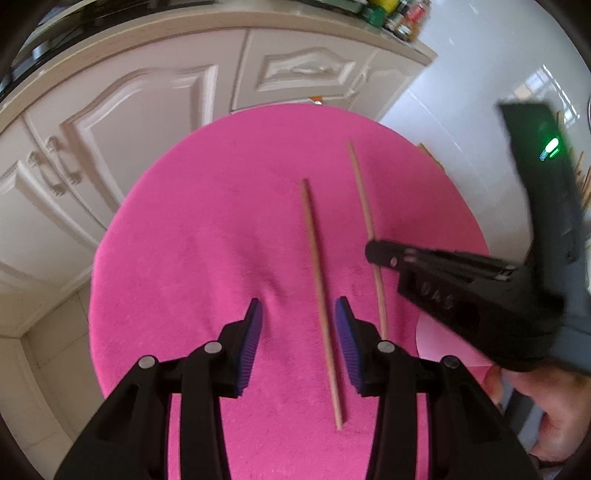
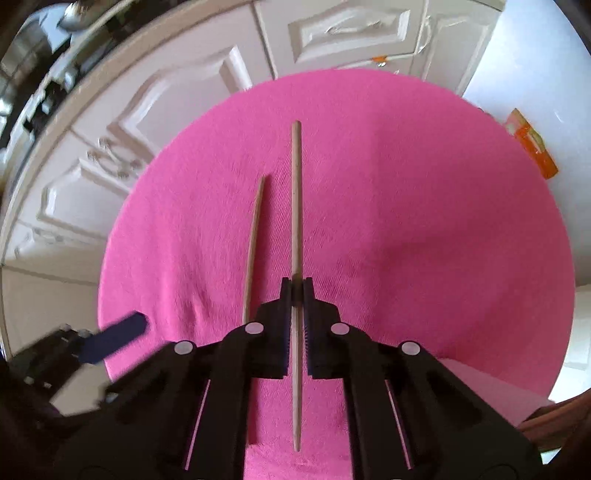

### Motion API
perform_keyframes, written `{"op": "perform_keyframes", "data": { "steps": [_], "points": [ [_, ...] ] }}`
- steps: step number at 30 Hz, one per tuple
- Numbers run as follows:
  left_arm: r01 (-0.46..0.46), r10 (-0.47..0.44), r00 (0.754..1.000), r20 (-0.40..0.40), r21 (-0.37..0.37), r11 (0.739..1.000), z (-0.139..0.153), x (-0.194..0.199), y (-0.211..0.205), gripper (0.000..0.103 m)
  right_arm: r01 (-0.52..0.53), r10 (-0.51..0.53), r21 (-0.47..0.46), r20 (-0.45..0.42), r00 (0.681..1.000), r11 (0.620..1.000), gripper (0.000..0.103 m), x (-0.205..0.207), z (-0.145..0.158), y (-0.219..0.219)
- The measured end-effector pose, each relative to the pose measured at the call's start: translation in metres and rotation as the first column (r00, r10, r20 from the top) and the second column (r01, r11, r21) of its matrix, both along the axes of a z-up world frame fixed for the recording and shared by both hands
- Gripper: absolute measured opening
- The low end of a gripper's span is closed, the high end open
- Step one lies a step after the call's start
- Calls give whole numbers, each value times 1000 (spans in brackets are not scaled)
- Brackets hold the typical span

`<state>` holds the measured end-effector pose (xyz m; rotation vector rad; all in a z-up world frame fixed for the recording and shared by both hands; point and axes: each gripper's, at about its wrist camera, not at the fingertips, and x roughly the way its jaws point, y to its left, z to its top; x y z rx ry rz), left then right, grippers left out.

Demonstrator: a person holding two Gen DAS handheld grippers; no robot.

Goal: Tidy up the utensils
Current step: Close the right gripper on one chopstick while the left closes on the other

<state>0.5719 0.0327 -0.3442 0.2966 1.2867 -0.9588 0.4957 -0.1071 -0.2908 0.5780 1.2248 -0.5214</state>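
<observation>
Two wooden chopsticks lie roughly parallel on a round pink cloth (image 1: pixel 192 236). My left gripper (image 1: pixel 298 314) is open just above the cloth, and the left chopstick (image 1: pixel 320 295) lies between its fingers, nearer the right one. My right gripper (image 2: pixel 296 288) is shut on the right chopstick (image 2: pixel 295 192), pinching it near the middle; it also shows from the side in the left wrist view (image 1: pixel 373 253), across that chopstick (image 1: pixel 364 195). The left chopstick (image 2: pixel 255 236) and a blue left finger (image 2: pixel 118 334) show in the right wrist view.
The pink cloth (image 2: pixel 424 221) covers a small round table. White kitchen cabinets (image 1: pixel 122 122) stand behind it and a white surface (image 1: pixel 461 92) at the right. An orange packet (image 2: pixel 532 147) lies beyond the cloth's right edge. Jars (image 1: pixel 402 18) stand on the counter.
</observation>
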Motion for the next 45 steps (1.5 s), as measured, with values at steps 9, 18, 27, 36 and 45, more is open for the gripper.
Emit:
{"op": "perform_keyframes", "data": {
  "steps": [9,18,27,36,45],
  "points": [
    [69,-67,997,-40,49,996,-22,-5,-46,6,100,-102,46,41,994,994,6,-3,2,-24],
    [63,-57,997,-44,165,984,-45,-7,-65,6,107,-110,78,47,993,991,6,-6,-2,-27],
    [-10,16,999,-42,142,990,-36,0,-54,7,105,-112,106,60,992,989,6,-6,-4,-29],
    [-63,66,998,-16,176,982,-36,3,-42,25,98,-107,130,64,992,987,6,-6,-5,-27],
    [-16,10,1000,27,230,973,-43,2,-62,24,99,-104,141,27,994,985,7,0,-15,-26]
  ]
}}
